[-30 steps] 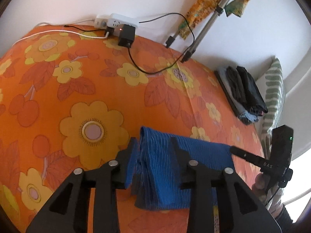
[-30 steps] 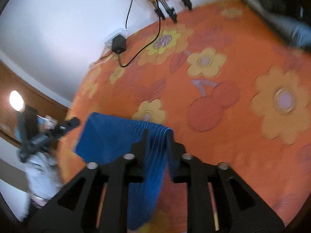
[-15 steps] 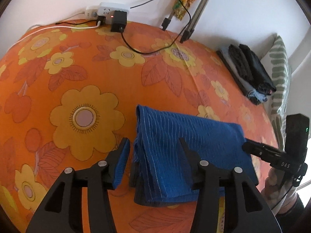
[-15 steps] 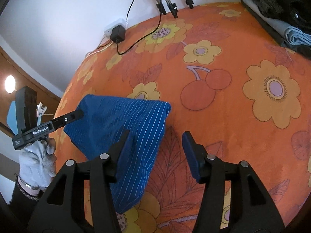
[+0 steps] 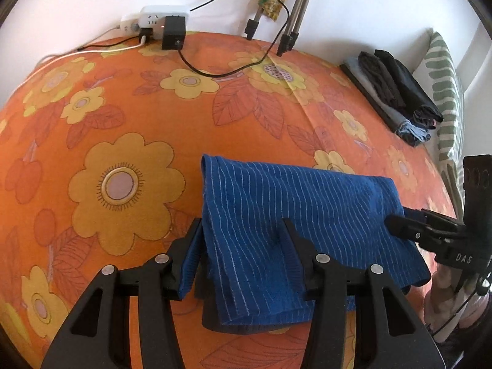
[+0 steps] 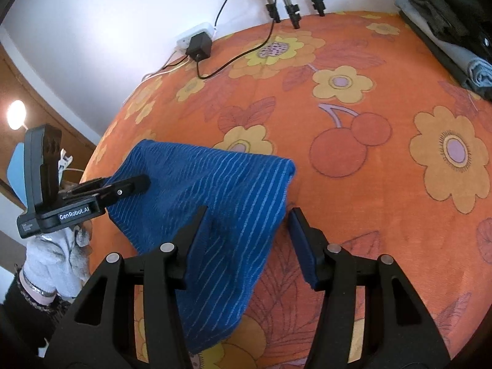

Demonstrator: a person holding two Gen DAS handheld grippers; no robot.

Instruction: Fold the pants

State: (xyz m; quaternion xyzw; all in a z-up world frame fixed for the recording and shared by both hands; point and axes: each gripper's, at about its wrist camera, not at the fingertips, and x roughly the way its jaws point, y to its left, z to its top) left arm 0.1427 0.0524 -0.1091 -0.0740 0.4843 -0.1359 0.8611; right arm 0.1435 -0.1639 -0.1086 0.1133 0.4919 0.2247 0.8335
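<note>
The blue pinstriped pants (image 5: 289,215) lie folded into a compact rectangle on the orange flowered bedspread (image 5: 123,141). My left gripper (image 5: 243,246) is open, its fingers astride the fold's left near corner. My right gripper (image 6: 246,230) is open over the fold's other near corner; the pants (image 6: 209,190) lie flat under it. Each gripper shows in the other's view: the right one (image 5: 412,224) at the pants' right edge, the left one (image 6: 123,189) at their left edge.
A stack of folded dark and grey clothes (image 5: 393,95) lies at the bed's far right, by a green-striped pillow (image 5: 442,92). A white power strip with a black adapter (image 5: 166,27) and cables sits by the wall. Tripod legs (image 5: 289,33) stand on the bed's far edge.
Both grippers were shut on the pants' folded edge a second ago. They have opened, let the pants drop flat on the bed and drawn back a little.
</note>
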